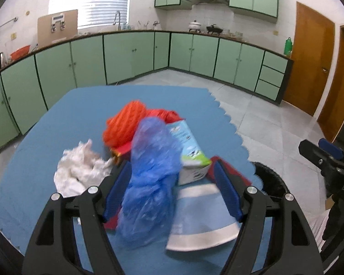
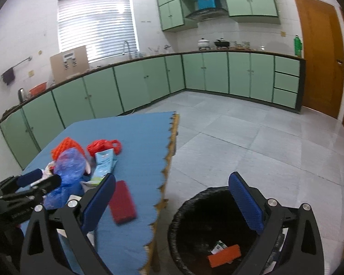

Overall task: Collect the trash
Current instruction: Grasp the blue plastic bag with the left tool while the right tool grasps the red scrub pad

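Note:
A pile of trash lies on the blue mat table: a blue plastic bag, an orange net bag, crumpled white tissue, a light blue carton, a red flat packet and a blue-and-white wrapper. My left gripper is open, its pads on either side of the blue bag, which hangs between them. My right gripper is open and empty, over the black-lined trash bin, which holds an orange packet and a small carton.
The bin stands on the grey tiled floor beside the table's scalloped right edge. Green cabinets line the far walls. A wooden door is at the right. The right gripper shows in the left wrist view.

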`<state>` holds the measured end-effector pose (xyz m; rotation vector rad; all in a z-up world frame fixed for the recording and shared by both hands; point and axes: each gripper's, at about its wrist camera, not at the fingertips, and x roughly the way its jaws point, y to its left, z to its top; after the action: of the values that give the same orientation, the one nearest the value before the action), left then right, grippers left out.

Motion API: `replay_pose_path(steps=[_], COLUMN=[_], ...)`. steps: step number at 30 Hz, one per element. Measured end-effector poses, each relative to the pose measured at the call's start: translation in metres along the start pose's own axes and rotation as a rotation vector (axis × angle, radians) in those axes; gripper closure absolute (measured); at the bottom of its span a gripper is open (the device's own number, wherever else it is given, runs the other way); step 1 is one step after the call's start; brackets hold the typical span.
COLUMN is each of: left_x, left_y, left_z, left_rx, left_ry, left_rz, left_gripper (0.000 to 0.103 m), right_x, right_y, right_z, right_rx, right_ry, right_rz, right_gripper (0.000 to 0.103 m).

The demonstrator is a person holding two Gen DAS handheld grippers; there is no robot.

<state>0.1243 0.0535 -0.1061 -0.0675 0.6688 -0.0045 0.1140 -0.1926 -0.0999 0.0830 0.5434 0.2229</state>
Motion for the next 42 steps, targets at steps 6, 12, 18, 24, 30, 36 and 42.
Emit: replay_pose_path(steps=[6,12,18,24,30,36,42], left_x=[0.008,0.021,0.022,0.023,0.027,0.031,0.033], left_y=[0.007,0.008,0.008,0.014,0.012,0.013,0.012], left_z=[-0.011,-0.020,-0.023,-0.025,-0.026,-0.026,-0.026], left_rx=[-0.006,-0.017,-0.013,-0.025,-0.028,-0.026,-0.025], left_ry=[0.020,0.037,0.039,0.044,0.051,0.053,0.056], left_rz=[0.003,0.004,0.011,0.020,0.021,0.020,0.020], left_gripper=[0.034,0.046,0.065,0.073,0.073,0.073,0.073], right_x=[0.010,0.017,0.040,0.062,0.074,0.080,0.081], right_y=[0.013,0.020,0.032,0.039,0.042,0.045,0.047], right_z=[-0.003,-0.007,-0.017,-0.030,-0.037,-0.042,-0.045], right_rx=[-0.022,-0.048,-0.076,-0.106,-0.129,-0.152,-0.168], right_ry=[0.009,0.021,0.075,0.146,0.191,0.215,0.223], right_rz=[0.016,0.035,0.097,0.138,0.158,0.175,0.180], right_gripper=[0.008,0.011,0.022,0.032,0.041,0.042,0.042])
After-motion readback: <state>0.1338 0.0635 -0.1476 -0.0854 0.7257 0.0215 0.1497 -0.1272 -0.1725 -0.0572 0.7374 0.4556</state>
